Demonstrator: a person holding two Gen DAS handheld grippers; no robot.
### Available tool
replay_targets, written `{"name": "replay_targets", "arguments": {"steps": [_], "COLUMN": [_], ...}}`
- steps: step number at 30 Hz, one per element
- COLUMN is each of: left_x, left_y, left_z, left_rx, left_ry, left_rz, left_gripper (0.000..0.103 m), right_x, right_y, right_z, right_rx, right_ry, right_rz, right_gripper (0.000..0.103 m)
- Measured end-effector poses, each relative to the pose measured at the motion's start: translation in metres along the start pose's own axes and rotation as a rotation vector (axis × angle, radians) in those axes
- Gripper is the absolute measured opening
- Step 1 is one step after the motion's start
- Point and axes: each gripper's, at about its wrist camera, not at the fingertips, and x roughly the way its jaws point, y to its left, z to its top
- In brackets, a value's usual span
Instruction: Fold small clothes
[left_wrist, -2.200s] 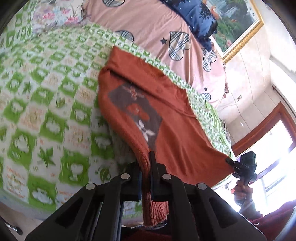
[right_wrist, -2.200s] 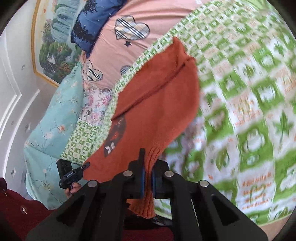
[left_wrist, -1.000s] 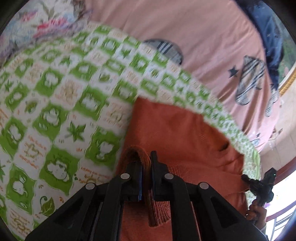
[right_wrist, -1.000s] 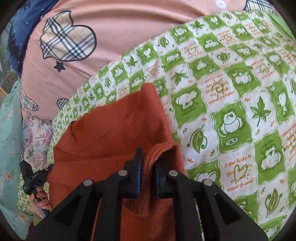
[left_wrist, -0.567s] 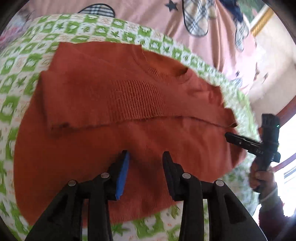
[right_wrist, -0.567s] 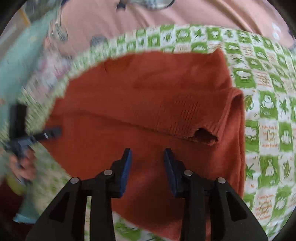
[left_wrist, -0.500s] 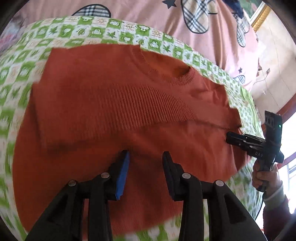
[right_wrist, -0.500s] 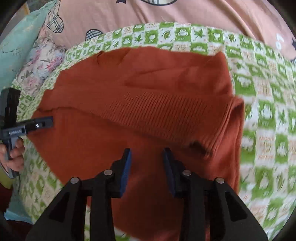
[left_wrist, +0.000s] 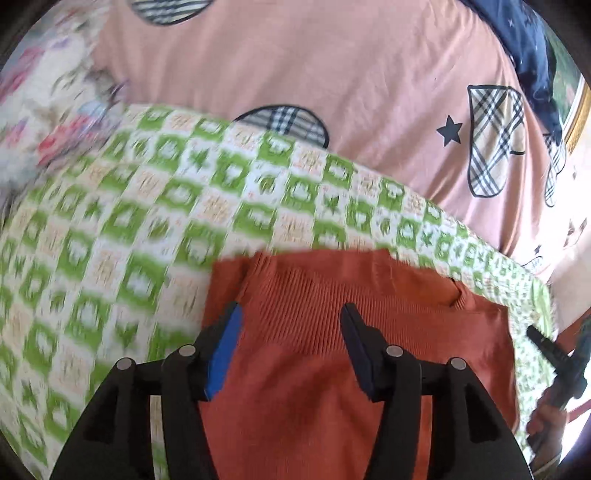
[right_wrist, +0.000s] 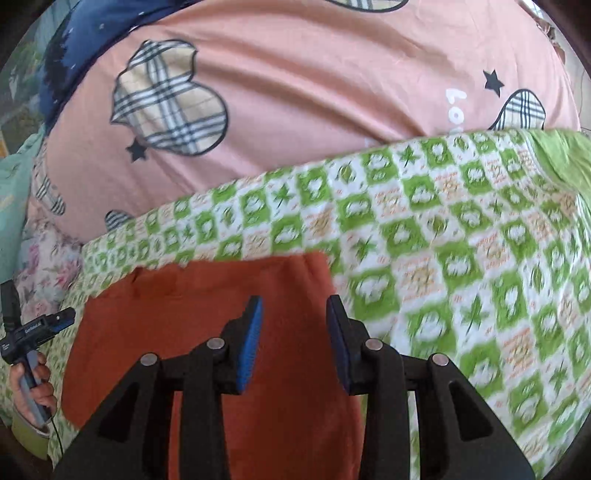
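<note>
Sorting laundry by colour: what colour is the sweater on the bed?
Rust orange, a plain knit sweater with a ribbed band; clearest in the left wrist view.

Green checked bedspread (left_wrist: 110, 229), pink heart-print quilt (right_wrist: 314, 92), gilt-framed picture (left_wrist: 580, 110)

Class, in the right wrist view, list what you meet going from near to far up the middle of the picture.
Right hand-held gripper → rust-orange sweater → green checked blanket → pink quilt with plaid hearts.

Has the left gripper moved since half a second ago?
Yes. The left gripper has advanced toward the rust-orange knitted sweater's far edge, nearer the pink heart-print quilt.
</note>
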Motion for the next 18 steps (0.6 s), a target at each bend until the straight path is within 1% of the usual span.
{"name": "replay_targets", "arguments": {"steps": [3, 5, 7, 9, 13, 18], "left_x": [-0.019, -0.031, -0.047, -0.061, -0.081, -0.096], "left_y": [0.003, 0.000, -0.003, -0.004, -0.010, -0.011], "left_z": [-0.035, -0.064, -0.091, -0.116, -0.154, -0.185], "left_rx": [-0.029, -0.053, -0.073, -0.089, -0.118, -0.148], "left_ry": [0.012, 0.019, 0.014, 0.018, 0.033, 0.056], "left_rz": [-0.024, -0.060, -0.087, -0.109, -0.147, -0.178], "left_gripper": [0.056, 0.056, 0.056, 0.056, 0.056, 0.056], "right_x": [-0.008, -0.010, -0.015, -0.024, -0.041, -0.061], "right_y": [0.012, 0.019, 0.026, 0.031, 0.037, 0.042], "right_z": [-0.038, -0.061, -0.078, -0.097, -0.123, -0.145], "right_rx": [0.020, 0.025, 0.034, 0.058, 0.078, 0.086], "right_ry": [0.037, 0.058, 0.070, 0.079, 0.088, 0.095], "right_rz": [0.040, 0.056, 0.062, 0.089, 0.105, 0.123], "right_gripper": [0.038, 0.038, 0.038, 0.038, 0.039, 0.043]}}
